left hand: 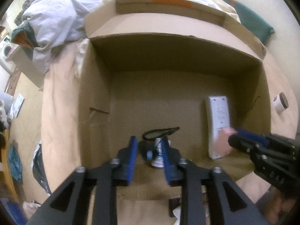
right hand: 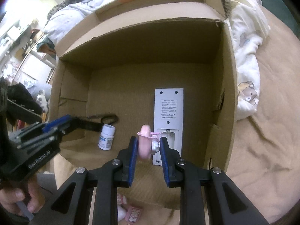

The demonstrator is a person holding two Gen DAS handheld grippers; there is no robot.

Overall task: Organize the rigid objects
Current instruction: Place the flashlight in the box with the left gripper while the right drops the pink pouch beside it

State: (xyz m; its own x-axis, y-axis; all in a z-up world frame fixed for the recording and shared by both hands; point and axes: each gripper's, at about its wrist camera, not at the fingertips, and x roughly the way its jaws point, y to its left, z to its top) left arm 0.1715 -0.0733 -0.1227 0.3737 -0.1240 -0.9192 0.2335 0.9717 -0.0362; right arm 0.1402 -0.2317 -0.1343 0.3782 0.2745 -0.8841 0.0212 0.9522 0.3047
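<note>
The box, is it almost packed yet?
Partly. In the box lie a remote, a pill bottle and a black case. The right tongs are letting go of a pink toy. A small cup waits outside.

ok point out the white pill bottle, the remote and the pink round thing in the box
white pill bottle (right hand: 106, 137): right wrist view, on its labelled side.
remote (right hand: 168, 105): right wrist view, on the printed back panel.
pink round thing (right hand: 144, 142): right wrist view, on its pink face between the fingers.
</note>
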